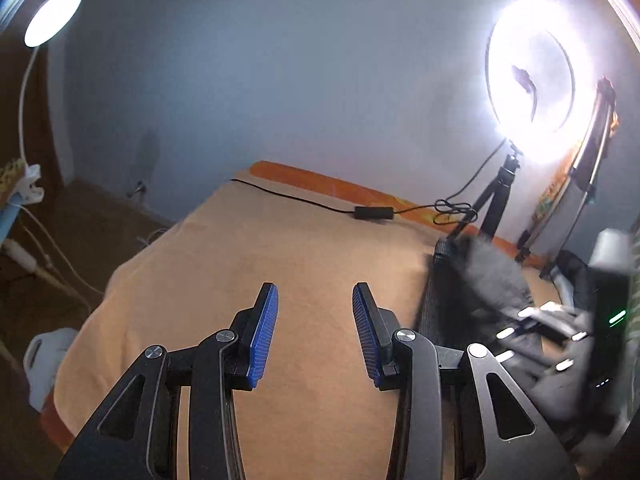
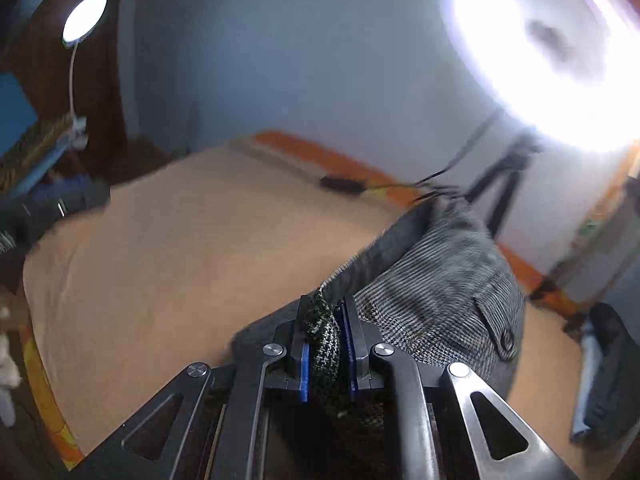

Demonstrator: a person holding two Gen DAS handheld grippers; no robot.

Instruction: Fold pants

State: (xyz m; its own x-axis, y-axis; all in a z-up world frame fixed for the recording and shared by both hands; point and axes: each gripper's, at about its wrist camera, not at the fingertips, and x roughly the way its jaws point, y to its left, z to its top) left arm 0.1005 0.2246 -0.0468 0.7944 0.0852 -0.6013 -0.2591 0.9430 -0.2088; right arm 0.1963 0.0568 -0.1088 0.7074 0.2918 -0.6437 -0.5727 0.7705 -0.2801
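Note:
The grey checked pants [image 2: 436,280] hang bunched from my right gripper [image 2: 326,316], which is shut on a fold of their fabric above the peach-covered bed [image 2: 180,260]. A buttoned pocket flap [image 2: 500,326] faces the right wrist camera. In the left wrist view the pants [image 1: 472,280] show blurred at the right, with the right gripper [image 1: 552,332] beside them. My left gripper [image 1: 315,296] is open and empty, held over the bare bed cover [image 1: 280,248], left of the pants.
A ring light on a tripod [image 1: 532,80] stands at the bed's far right corner. Its black cable and inline box [image 1: 372,212] lie along the far edge. A clip lamp [image 1: 52,16] is at the left. An orange border [image 1: 320,180] runs along the wall.

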